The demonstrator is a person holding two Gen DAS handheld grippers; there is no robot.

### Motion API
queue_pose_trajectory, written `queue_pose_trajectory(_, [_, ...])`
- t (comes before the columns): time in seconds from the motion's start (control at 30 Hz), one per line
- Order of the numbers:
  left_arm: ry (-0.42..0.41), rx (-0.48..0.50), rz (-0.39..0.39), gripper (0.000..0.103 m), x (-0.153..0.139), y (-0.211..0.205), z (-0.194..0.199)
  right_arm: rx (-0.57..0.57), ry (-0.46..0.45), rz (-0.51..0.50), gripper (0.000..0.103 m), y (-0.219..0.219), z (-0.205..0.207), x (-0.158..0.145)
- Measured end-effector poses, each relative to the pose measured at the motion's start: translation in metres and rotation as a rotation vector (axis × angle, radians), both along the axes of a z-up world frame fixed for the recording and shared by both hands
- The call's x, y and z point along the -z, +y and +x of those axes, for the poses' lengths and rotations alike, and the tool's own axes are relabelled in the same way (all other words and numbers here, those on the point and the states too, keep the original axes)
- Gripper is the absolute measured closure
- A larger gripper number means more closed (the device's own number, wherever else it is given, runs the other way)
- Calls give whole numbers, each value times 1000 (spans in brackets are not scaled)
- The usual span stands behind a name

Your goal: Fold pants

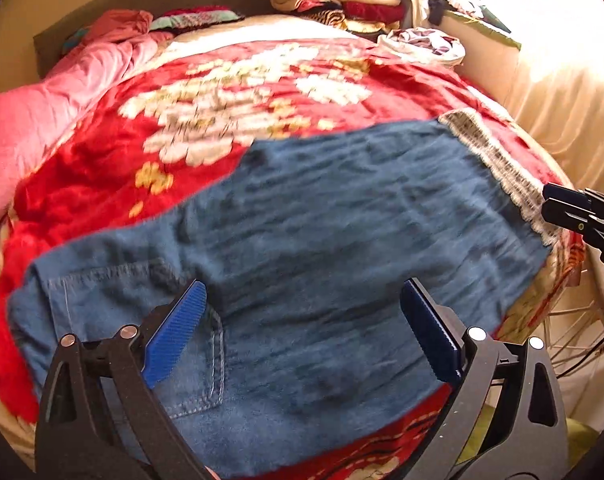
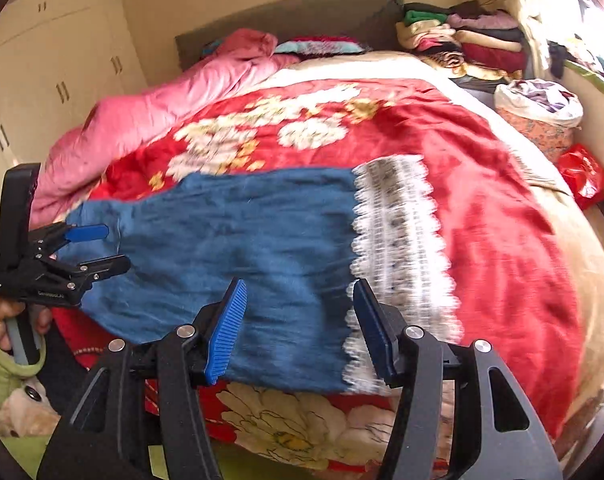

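while the pants (image 1: 322, 232) lie flat on the red bedspread (image 1: 101, 168) across the lower middle of the frame, both the left gripper (image 1: 302, 332) and the right gripper (image 2: 297, 332) are held above them with jaws spread and nothing pinched, so the lace hem (image 2: 398, 248) could be missed or bunched if only one layer is caught.
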State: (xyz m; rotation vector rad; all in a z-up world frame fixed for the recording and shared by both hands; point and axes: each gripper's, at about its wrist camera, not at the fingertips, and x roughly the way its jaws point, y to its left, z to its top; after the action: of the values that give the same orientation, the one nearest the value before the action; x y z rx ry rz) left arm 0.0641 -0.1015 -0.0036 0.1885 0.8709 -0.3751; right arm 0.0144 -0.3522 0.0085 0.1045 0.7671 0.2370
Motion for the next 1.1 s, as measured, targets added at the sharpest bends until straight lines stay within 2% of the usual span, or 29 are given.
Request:
queue_pose_trajectory(0.13, [-27, 38, 3, 12, -16, -22, 13, 75, -1, 19, 49, -28, -9, -6])
queue_pose_trajectory(0.27, [-29, 113, -7, 12, -25, -52, 29, 114, 31, 52, 49, -43, -11, 5])
queue_pose_trajectory(0.43, [-34, 205, 33, 12, -26, -95, 52, 140, 56, 71, 49, -51, -11, 17])
queue_pose_trajectory(0.7, [22, 303, 79, 12, 2, -154, 99, 140, 95, 116, 47, -54, -2, 39])
queue_pose_trajectory(0.77, [23, 328, 82, 12, 8, -164, 109, 138, 99, 134, 33, -52, 1, 43])
queue_pose_trajectory(0.87, [22, 356, 91, 12, 12, -174, 120, 142, 94, 144, 33, -49, 4, 47])
queue_pose_trajectory(1.0, [66, 398, 53, 13, 18, -183, 137, 147, 84, 170, 33, -51, 9, 48])
queue_pose_trajectory(1.07, [105, 410, 32, 16, 25, -185, 144, 150, 86, 177, 33, -51, 11, 49])
queue_pose_trajectory(1.1, [126, 424, 12, 22, 28, -186, 145, 149, 85, 174, 37, -50, 11, 48])
